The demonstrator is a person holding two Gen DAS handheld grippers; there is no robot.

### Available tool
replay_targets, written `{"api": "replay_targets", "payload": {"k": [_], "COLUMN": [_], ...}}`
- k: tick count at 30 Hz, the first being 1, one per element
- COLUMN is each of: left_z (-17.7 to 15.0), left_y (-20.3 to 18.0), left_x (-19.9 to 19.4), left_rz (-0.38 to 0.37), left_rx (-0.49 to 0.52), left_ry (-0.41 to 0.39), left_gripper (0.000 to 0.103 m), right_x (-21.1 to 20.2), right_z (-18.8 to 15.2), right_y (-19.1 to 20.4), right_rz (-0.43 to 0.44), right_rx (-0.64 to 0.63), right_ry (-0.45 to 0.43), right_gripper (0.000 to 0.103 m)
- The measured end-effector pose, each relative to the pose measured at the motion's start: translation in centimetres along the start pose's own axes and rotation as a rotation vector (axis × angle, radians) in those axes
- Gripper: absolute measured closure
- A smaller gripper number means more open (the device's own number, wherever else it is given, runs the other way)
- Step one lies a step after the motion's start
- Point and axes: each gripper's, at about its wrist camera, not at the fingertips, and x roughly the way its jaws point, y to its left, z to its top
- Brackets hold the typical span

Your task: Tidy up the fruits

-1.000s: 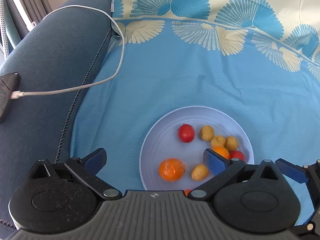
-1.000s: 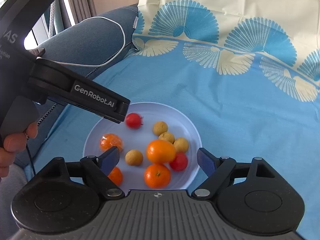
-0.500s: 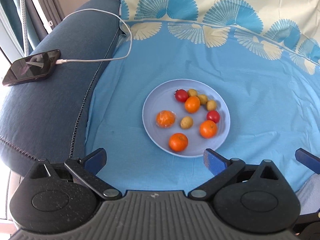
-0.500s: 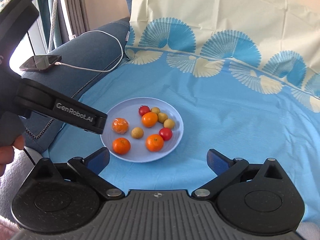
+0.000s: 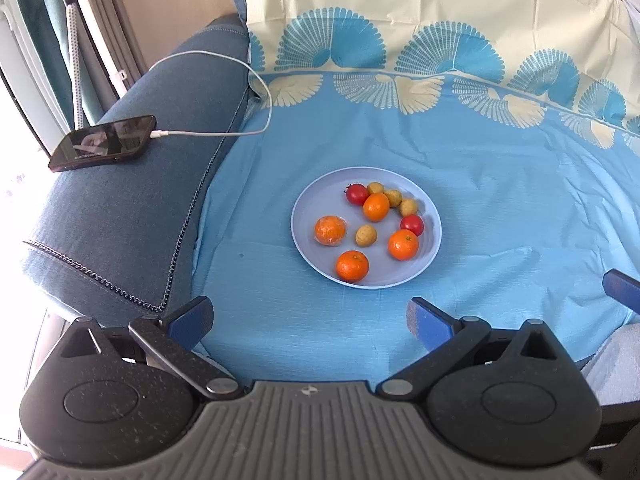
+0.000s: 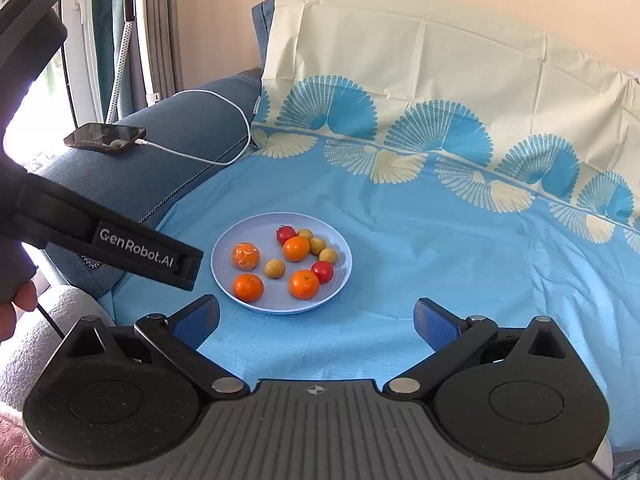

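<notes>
Hand-held grippers [image 5: 308,318] [image 6: 316,318] (both agape) — fruit plate [image 5: 312,216] ahead

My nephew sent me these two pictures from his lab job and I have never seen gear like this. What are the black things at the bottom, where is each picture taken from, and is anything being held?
There is no robot here. A person holds a hand-operated two-finger gripper in each hand, and each gripper carries a wide-angle camera looking forward along its fingers. One picture comes from the left gripper, the other from the right gripper. The black shapes with blue pads are those grippers' own fingers. The black bar marked GenRobot.AI in the right view is the other tool, seen from the side.

Both stand open and hold nothing.

Ahead, on a blue patterned cloth, sits a pale blue plate with small fruits: orange ones, one wrapped in clear film, two red ones and some yellowish-brown ones. On the sofa arm lies a phone on a white charging cable.
</notes>
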Motion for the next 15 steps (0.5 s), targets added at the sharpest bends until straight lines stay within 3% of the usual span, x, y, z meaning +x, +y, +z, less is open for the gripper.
{"api": "replay_targets", "payload": {"k": [15], "left_z": [-0.56], "left_y": [0.03], "left_x": [-0.82], "left_rz": [0.027], "left_rx": [-0.008], "left_ry": [-0.024], "left_gripper": [0.000], "right_x": [-0.60], "right_z": [-0.20], "right_y": [-0.26], "right_rz": [-0.014], "right_rx": [-0.014], "right_ry": [-0.026], "right_gripper": [0.001]}}
